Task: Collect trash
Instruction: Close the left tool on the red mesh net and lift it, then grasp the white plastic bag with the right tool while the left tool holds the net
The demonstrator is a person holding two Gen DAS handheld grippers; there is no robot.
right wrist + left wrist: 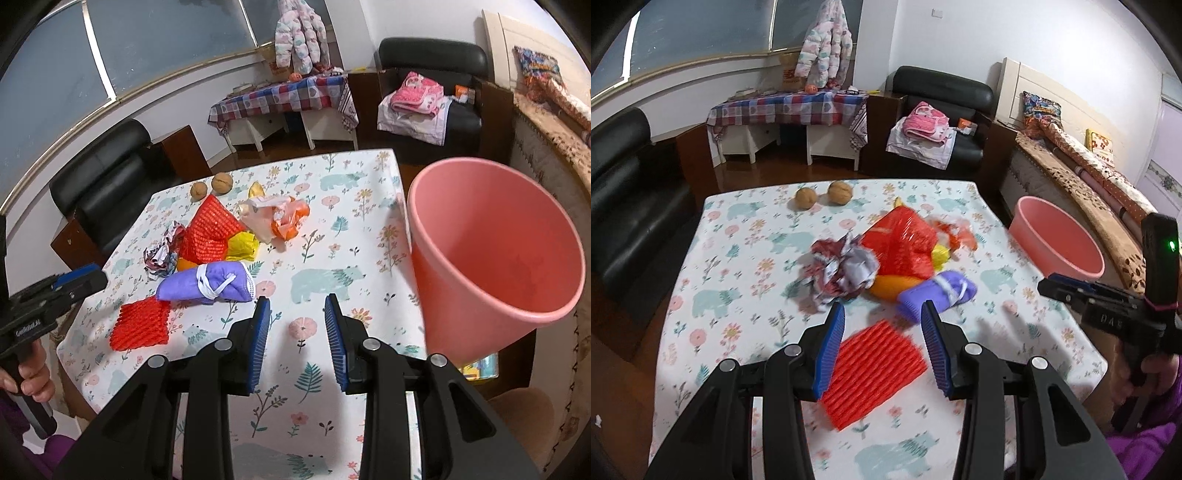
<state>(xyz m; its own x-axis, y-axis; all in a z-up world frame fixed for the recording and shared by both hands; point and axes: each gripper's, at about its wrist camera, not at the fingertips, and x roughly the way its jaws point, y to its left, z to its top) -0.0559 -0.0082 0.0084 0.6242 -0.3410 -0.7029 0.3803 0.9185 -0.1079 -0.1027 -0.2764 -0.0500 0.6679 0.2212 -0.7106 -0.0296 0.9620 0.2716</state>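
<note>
Left wrist view, lower centre: my left gripper (882, 314) stands apart, empty, over the red foam net (875, 373); right gripper (295, 308) apart, empty too. Pink bin (495, 251) far right. Flimsy net might slip.

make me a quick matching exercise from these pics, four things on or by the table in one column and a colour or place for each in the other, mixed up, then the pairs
Things:
1. walnuts
2. bin
3. foam net sleeve
4. folded mask

Descriptions:
A. pink, off the table's right edge
B. purple with white straps
C. brown pair at the table's far end
D. red ribbed piece nearest the left gripper

Pairs: 1-C, 2-A, 3-D, 4-B
</note>
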